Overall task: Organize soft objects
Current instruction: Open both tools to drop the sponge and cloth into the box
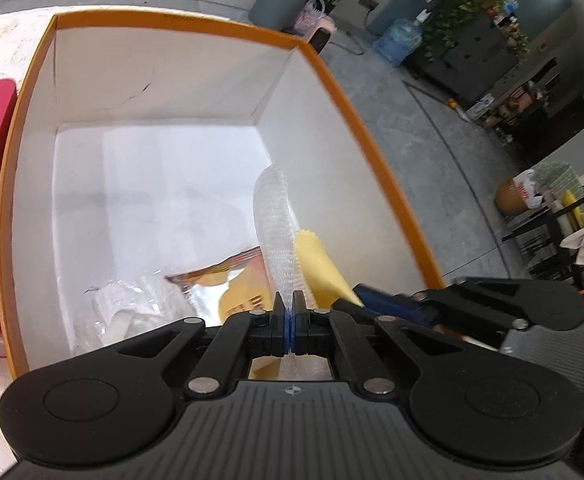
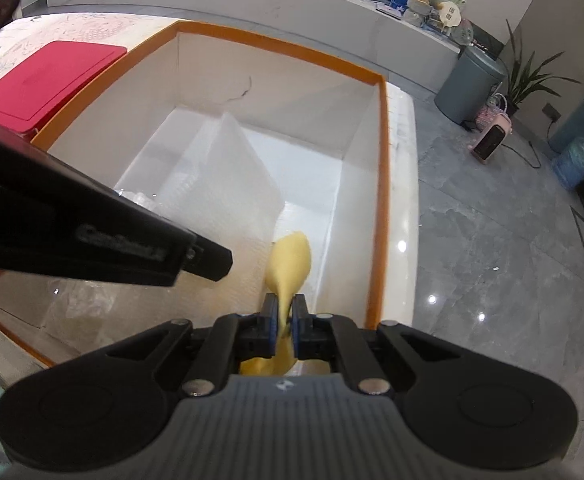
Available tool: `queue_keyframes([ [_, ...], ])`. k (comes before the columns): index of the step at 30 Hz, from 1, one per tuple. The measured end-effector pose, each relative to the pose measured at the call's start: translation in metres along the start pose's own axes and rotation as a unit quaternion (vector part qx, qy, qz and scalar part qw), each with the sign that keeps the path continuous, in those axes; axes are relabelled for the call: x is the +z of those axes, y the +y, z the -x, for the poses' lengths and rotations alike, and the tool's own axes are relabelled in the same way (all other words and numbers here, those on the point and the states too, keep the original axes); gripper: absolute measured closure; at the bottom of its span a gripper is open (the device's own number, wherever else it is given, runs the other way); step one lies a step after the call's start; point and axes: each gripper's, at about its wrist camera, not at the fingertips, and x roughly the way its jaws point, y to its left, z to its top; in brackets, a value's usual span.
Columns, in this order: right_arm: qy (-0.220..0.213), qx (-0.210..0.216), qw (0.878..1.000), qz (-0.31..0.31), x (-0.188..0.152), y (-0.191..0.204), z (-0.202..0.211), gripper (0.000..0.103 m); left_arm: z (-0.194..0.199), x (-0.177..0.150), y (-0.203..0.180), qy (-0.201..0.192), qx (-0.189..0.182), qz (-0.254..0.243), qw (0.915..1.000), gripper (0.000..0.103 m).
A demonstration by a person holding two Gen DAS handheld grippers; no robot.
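Over the orange-rimmed white cardboard box [image 1: 352, 92], the left tongs [image 1: 288, 312] were pinched on a limp translucent ribbed mesh sleeve [image 1: 273, 232] and the right tongs [image 2: 284, 320] on a soft yellow cloth [image 2: 289, 264]; both looked light, floppy, best held by an edge.

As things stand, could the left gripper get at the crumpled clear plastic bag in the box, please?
Probably not yet: the left gripper has its jaws shut on a clear mesh sleeve. The clear plastic bag lies uncovered just below-left in the orange-rimmed box.
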Motion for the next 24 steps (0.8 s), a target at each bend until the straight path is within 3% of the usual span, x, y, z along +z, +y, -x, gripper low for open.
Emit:
queue_keyframes([
  [4,-0.007,-0.006,1.0,0.008,-0.001,0.006,-0.001,0.083,0.001,-0.004,-0.001,0.009,0.033,-0.015,0.9993,0.102],
  [8,-0.01,-0.004,1.0,0.005,-0.003,0.008,0.0,0.078,0.006,-0.009,-0.003,0.012,0.064,-0.028,0.9975,0.095],
  [13,-0.018,-0.006,1.0,-0.001,-0.006,0.012,0.008,0.068,0.013,-0.015,-0.01,0.002,0.093,-0.05,0.9945,0.07],
  [19,-0.033,-0.008,0.999,-0.011,-0.008,0.016,0.022,0.055,0.032,-0.022,-0.021,-0.022,0.118,-0.084,0.9893,0.055],
  [24,-0.041,-0.015,0.999,-0.004,-0.009,0.024,0.033,0.052,0.048,-0.025,-0.028,-0.04,0.115,-0.093,0.9882,0.046],
])
